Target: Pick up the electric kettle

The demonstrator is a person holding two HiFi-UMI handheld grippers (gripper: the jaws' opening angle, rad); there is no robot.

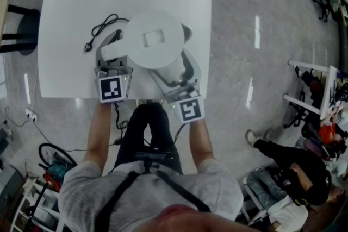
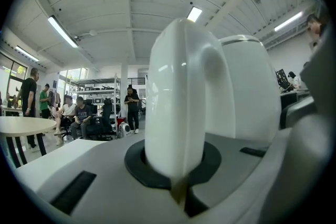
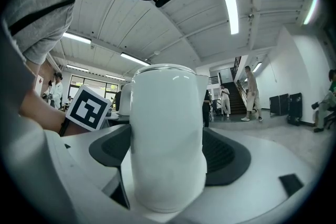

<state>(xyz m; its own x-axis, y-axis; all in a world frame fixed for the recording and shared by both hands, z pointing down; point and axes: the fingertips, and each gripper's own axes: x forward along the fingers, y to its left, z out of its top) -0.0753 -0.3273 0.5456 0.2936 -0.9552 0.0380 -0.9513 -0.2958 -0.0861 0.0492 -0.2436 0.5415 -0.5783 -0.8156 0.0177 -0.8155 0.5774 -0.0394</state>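
A white electric kettle [image 1: 155,41] stands on the white table [image 1: 65,2], close to its near edge. Its handle [image 1: 111,49] points left. My left gripper [image 1: 113,62] is shut on that handle, which fills the left gripper view as a white upright bar [image 2: 181,102] between the pads. My right gripper [image 1: 174,70] reaches in from the near right, jaws wide. The kettle's round body [image 3: 168,139] stands between the dark pads [image 3: 228,152], and I see no squeeze on it. The kettle's base is hidden under it.
A black power cord [image 1: 100,30] with its plug lies on the table left of the kettle. The table's near edge runs just in front of both grippers. On the floor at right are a white rack [image 1: 315,89] and a seated person [image 1: 293,171]; a wheel [image 1: 54,155] lies at left.
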